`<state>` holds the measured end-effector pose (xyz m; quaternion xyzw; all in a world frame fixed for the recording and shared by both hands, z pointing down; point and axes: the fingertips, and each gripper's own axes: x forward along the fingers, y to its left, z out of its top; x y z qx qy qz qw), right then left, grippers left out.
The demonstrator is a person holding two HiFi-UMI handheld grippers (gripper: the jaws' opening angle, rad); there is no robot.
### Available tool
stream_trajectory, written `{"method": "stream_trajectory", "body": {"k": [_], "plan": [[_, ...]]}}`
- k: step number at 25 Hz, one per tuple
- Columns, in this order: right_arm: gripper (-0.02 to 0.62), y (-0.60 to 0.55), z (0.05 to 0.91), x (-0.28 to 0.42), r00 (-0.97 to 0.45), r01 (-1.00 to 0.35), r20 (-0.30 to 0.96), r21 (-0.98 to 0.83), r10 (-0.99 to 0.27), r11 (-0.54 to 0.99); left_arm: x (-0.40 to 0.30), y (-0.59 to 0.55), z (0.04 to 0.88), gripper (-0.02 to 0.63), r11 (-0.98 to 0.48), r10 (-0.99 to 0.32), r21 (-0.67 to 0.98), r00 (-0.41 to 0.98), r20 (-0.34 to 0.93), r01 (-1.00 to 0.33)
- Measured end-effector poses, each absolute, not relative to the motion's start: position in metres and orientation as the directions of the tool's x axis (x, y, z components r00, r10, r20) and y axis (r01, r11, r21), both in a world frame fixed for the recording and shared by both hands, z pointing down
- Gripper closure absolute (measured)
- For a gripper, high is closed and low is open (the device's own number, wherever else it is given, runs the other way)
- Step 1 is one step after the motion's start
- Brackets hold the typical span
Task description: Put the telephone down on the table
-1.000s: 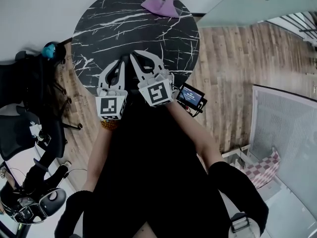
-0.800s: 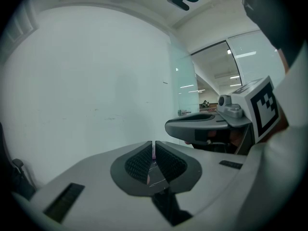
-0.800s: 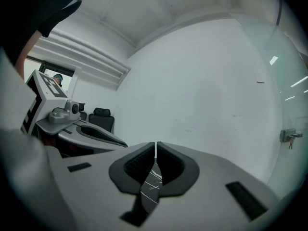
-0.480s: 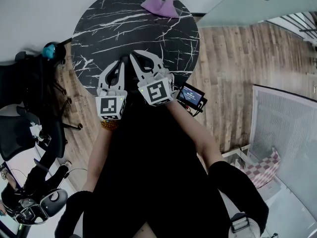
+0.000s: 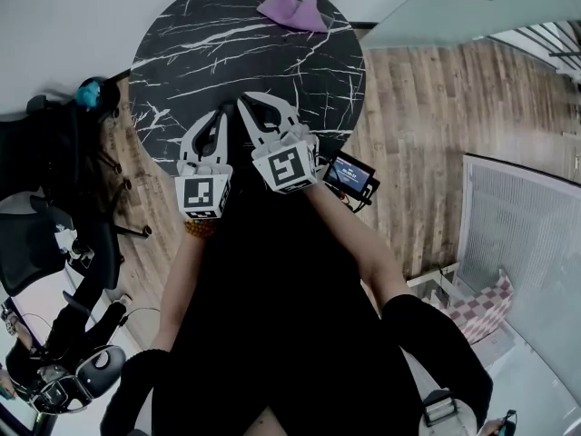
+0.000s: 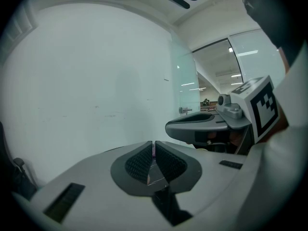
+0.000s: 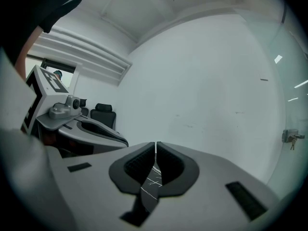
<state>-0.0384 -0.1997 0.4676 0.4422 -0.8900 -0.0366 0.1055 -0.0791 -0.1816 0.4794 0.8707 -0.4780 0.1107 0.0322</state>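
Left claw [image 6: 154, 147]: pads together, nothing between.
Right claw [image 7: 156, 147]: pads together, empty.
Telephone: seen in no view; only a purple cloth [image 5: 292, 11] on the worktop [image 5: 200, 44].
Risk: nothing held to set down; probably a wasted reach, or the cloth mistaken for the target.

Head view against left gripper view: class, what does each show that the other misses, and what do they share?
Only the head view: the wooden floor, the small screen and the person's black sleeves.
Only the left gripper view: the white wall, the glass partition and the ribbed pads of the left claw, pressed together, empty.
Shared: the left claw, the right claw and the black table, just a sliver past the pads in the left gripper view.
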Motion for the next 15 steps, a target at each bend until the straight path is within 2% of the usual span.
{"method": "stream_trajectory", "body": {"k": [15], "plan": [[0.557,-0.2029,0.4734,-0.038,-0.597,-0.772,0.17,0.144,-0.784,0.619,-0.0799,-0.1888,0.4882,0.578,-0.54,-0.82,-0.042,0.514,0.253,-0.841]]}}
